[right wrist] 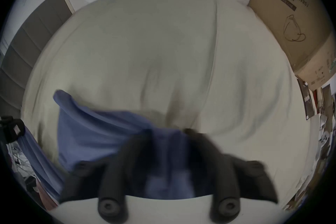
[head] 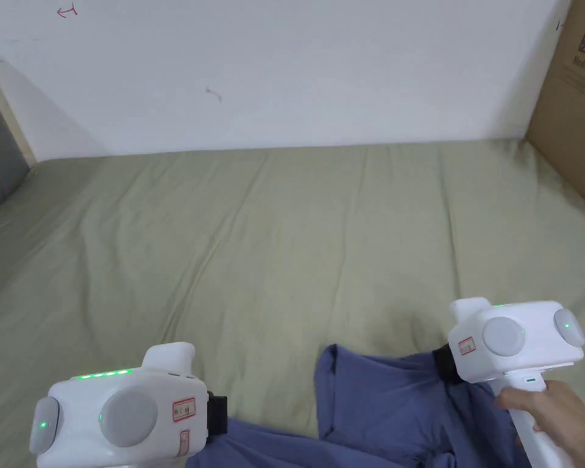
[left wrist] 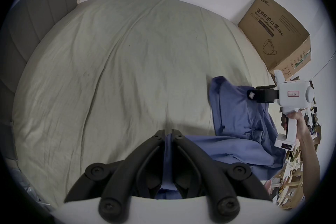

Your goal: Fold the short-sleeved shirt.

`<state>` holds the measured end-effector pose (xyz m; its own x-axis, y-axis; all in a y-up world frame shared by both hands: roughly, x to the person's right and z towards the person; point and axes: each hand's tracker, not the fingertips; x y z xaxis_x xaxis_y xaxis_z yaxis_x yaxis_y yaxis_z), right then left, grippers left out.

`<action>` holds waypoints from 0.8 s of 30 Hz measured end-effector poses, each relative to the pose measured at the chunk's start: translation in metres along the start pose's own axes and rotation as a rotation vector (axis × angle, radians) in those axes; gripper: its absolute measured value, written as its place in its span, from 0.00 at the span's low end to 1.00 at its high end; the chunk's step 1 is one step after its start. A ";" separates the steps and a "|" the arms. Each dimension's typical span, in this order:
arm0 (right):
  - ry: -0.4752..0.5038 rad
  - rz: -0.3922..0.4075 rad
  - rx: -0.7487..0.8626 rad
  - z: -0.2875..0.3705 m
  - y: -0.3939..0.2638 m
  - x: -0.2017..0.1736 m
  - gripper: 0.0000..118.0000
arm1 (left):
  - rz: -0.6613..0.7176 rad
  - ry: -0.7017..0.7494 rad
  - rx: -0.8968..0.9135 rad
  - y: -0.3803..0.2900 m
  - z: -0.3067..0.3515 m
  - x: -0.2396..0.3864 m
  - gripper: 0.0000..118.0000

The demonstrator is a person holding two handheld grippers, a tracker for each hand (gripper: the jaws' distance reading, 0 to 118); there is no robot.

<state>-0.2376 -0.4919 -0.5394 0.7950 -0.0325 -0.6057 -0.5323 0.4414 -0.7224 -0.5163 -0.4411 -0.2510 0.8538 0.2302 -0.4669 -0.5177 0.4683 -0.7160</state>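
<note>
Lower frame: left gripper pinches the blue shirt; right gripper, blurred, seemingly grips it too. Soft, light; best held at edges.

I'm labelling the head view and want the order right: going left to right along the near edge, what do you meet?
Left hand-held gripper → blue shirt → right hand-held gripper → the person's hand on its handle. All lie over the green bed sheet.
</note>
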 end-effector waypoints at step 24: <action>0.014 -0.240 0.572 0.340 0.016 0.085 0.06 | -0.044 0.128 0.494 0.036 0.256 -0.025 0.04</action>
<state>-0.0795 -0.1826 -0.4886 0.8675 -0.2004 -0.4554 -0.0959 0.8308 -0.5483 -0.5423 -0.2116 -0.1320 0.8449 0.1091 -0.5236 -0.3674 0.8299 -0.4199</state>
